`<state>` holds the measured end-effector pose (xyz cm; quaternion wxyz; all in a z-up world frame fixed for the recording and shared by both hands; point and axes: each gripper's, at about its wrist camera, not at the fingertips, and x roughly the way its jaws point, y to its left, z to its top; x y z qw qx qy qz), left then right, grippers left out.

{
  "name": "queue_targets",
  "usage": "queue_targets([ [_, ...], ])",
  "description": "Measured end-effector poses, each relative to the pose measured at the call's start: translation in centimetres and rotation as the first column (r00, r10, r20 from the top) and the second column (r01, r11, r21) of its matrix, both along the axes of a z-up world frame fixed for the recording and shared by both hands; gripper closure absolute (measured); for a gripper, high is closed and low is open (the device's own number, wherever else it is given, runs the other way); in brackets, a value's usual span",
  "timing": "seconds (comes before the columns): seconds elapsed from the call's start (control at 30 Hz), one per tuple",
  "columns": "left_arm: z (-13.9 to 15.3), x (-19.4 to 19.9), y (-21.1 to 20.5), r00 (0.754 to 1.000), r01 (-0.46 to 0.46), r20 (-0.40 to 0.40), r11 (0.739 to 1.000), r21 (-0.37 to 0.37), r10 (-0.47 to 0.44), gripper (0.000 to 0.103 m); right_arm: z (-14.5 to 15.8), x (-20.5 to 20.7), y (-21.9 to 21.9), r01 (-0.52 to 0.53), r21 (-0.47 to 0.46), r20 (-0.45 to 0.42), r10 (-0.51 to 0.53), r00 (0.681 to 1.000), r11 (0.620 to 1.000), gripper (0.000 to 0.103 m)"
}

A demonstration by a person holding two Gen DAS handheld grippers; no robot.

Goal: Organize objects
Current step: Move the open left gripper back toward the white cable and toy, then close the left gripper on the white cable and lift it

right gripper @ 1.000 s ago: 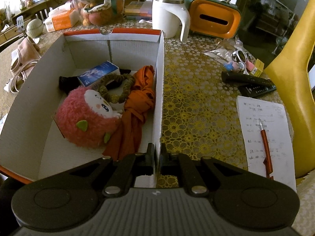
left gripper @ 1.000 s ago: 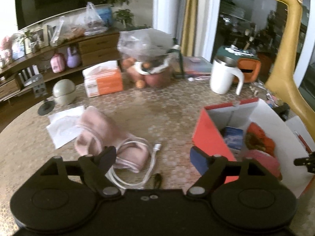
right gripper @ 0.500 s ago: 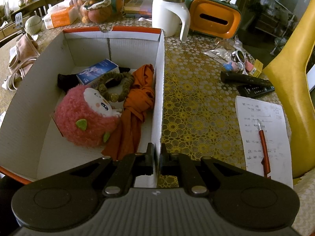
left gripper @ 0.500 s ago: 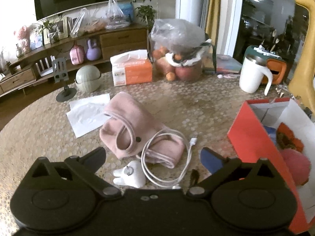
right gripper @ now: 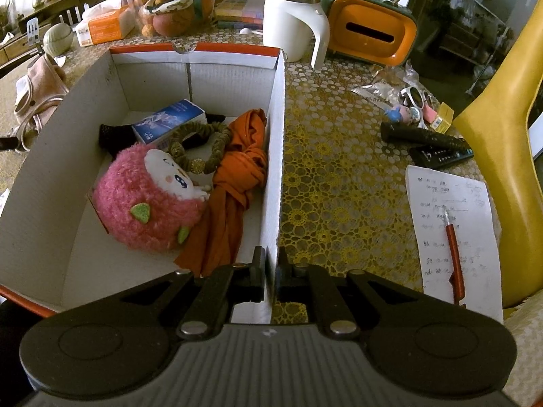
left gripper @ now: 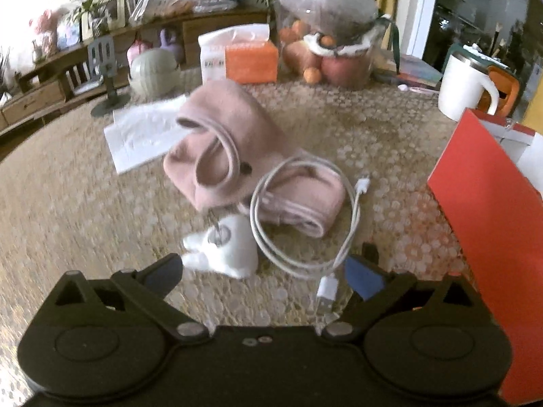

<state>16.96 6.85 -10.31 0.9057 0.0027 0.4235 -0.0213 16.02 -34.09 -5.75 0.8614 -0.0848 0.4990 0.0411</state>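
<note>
Hovering left tongs [left gripper: 263, 273] spread wide over white cable [left gripper: 305, 217], perhaps tooth-shaped charm [left gripper: 225, 247]; right tongs [right gripper: 270, 271] clamped on box wall [right gripper: 274, 169].

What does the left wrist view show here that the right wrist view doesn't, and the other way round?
Only the left wrist view: the open left gripper, a white cable and a small white tooth-shaped toy.
Only the right wrist view: the right gripper shut on the box wall, the pink plush, orange cloth, remotes and pen.
Both: the pink bag, white mug and tissue pack.
</note>
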Motion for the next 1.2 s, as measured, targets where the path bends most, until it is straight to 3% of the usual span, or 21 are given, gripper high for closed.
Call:
queue_targets([
  [0.13, -0.6, -0.1, -0.1, 1.0, -0.027, -0.009, 0.999, -0.027, 0.027, 0.005, 0.0, -0.1, -0.1, -0.005, 0.002, 0.001, 0.005, 1.0, 1.0, 0.098],
  [0.33, -1.1, 0.6, 0.3, 0.993, -0.11, -0.056, 0.986, -0.125, 0.104, 0.025, 0.0, -0.2, 0.0, -0.006, 0.002, 0.001, 0.006, 1.0, 1.0, 0.098],
  [0.43, -1.3, 1.0, 0.1, 0.991, -0.123, -0.072, 0.981, -0.147, 0.114, 0.029, 0.0, -0.2, 0.0, -0.006, 0.003, 0.002, 0.006, 1.0, 1.0, 0.098],
  [0.7, -1.4, 2.6, -0.6, 0.986, -0.155, -0.086, 0.979, -0.133, 0.144, 0.044, 0.0, -0.3, 0.0, -0.007, 0.003, 0.002, 0.007, 1.0, 1.0, 0.098],
  [0.97, -1.2, 3.5, -1.3, 0.985, -0.16, -0.088, 0.981, -0.108, 0.151, 0.084, 0.0, -0.3, 0.1, -0.008, 0.002, 0.002, 0.008, 1.0, 1.0, 0.098],
  [1.2, 0.2, 2.8, -1.9, 0.992, -0.125, -0.029, 0.99, -0.066, 0.123, 0.095, 0.0, -0.3, 0.2, -0.005, 0.003, 0.004, 0.005, 1.0, 1.0, 0.098],
])
